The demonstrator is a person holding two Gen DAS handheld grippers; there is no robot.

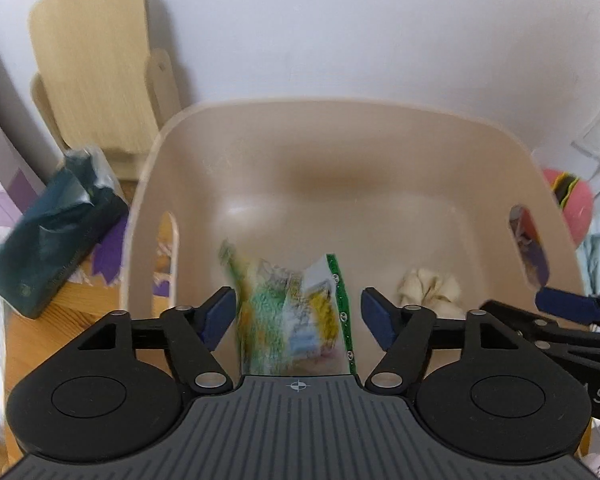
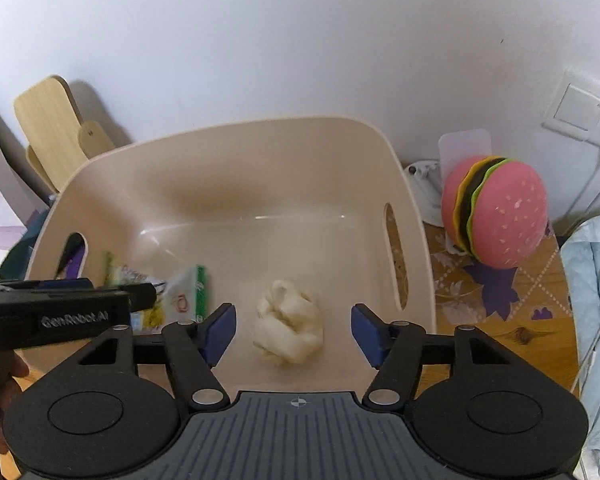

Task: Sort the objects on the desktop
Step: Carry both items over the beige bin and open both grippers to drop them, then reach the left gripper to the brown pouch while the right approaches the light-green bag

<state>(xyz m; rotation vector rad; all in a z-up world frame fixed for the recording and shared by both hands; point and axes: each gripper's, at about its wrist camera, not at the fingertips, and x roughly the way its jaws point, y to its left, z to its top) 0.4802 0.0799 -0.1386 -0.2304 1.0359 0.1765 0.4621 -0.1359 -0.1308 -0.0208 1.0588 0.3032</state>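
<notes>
Left hand-held gripper [image 1: 298, 320]: fingers apart, gripping nothing; the blurred snack packet [image 1: 296, 312] shows between them, in the beige bin [image 1: 340, 152].
Right hand-held gripper [image 2: 292, 330]: fingers apart, around nothing; a crumpled white wad [image 2: 288, 330] lies on the bin floor between them.
Hidden: the left gripper body covers part of the packet in the right view, at 9 o'clock.
Writing: "GenRobot.AI" on that body; the packet print is unreadable.
Outside: burger toy [image 2: 496, 212] on the desk [image 2: 500, 320] at 2 o'clock; dark tissue pack [image 1: 56, 232] at 9 o'clock.
</notes>
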